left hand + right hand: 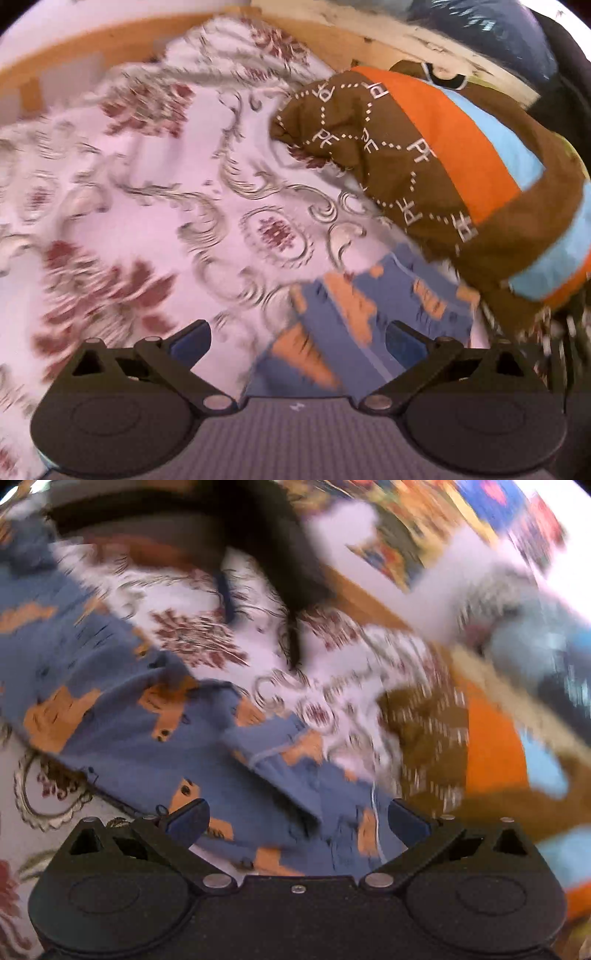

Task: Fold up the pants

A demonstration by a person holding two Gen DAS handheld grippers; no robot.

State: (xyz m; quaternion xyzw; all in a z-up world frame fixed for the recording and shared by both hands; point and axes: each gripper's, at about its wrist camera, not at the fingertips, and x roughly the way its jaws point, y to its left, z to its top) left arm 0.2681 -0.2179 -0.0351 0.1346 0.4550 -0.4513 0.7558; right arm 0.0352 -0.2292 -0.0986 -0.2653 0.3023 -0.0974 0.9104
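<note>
The pants (122, 716) are blue with orange patches and lie spread and crumpled on a floral bedsheet (199, 635). In the right wrist view they run from the upper left down to between my fingers. My right gripper (297, 819) is open just above the pants' near end. In the left wrist view one end of the pants (354, 325) lies between the fingers of my left gripper (297, 341), which is open. Both views are blurred by motion.
A brown pillow with orange and light-blue stripes (436, 166) lies at the right, close to the pants; it also shows in the right wrist view (480, 746). A wooden bed frame (92, 70) runs along the far edge. A dark object (280, 554) hangs over the sheet.
</note>
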